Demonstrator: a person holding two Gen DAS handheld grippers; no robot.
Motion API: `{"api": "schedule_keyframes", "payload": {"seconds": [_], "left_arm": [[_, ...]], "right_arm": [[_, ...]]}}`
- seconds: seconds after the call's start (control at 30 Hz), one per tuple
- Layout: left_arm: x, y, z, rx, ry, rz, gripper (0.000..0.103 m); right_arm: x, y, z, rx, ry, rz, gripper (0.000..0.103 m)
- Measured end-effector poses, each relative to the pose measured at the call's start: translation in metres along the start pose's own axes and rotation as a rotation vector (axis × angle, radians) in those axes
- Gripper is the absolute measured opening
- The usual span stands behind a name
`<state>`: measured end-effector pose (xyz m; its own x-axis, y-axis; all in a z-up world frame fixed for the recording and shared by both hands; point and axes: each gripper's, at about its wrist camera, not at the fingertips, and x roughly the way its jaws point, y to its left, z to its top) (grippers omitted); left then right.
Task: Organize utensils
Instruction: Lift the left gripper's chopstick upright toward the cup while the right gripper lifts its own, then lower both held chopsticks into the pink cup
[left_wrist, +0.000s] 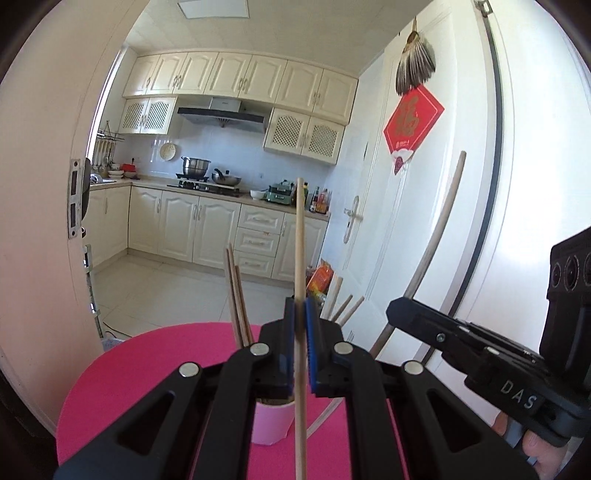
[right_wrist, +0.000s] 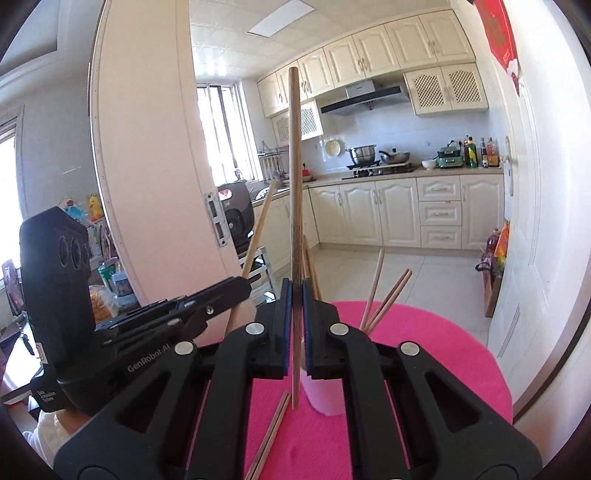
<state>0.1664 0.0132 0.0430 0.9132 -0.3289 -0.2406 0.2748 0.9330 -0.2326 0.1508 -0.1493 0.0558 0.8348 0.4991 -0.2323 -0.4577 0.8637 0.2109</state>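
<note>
Above the pink cup (right_wrist: 325, 391) bristling with chopsticks (right_wrist: 384, 295), each tool (left_wrist: 300, 332) (right_wrist: 296, 317) clamps one chopstick (left_wrist: 300, 258) (right_wrist: 294, 184).

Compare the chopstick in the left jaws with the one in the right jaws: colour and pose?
The left chopstick is pale, light wood; the right chopstick is darker brown. In each gripper's own view, the left chopstick leans slightly while the right stands nearly straight. Shared: each is held upright in shut jaws over the pink table, near the cup.

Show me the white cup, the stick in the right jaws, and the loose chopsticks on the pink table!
white cup (right_wrist: 327, 397): right wrist view, its side wall.
dark stick (right_wrist: 294, 166): right wrist view, upper shaft.
loose chopsticks (right_wrist: 269, 439): right wrist view, mid-length, lying flat.
</note>
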Motion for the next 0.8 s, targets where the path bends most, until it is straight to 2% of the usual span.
{"api": "schedule_keyframes", "payload": {"seconds": [0.2,0.4,0.6,0.8], "left_arm": [[0.018,0.002,0.001,-0.011,-0.148,0.01,0.006],[0.044,0.003,0.002,-0.02,-0.245,0.03,0.006],[0.072,0.009,-0.006,-0.023,-0.286,0.063,0.006],[0.093,0.015,-0.014,-0.012,-0.285,0.093,0.006]], "right_arm": [[0.012,-0.005,0.001,-0.002,-0.035,-0.012,0.006],[0.023,-0.018,0.004,0.011,-0.055,-0.019,0.006],[0.033,-0.029,0.001,0.015,-0.055,-0.024,0.006],[0.045,-0.036,-0.004,0.026,-0.047,-0.019,0.006]]}}
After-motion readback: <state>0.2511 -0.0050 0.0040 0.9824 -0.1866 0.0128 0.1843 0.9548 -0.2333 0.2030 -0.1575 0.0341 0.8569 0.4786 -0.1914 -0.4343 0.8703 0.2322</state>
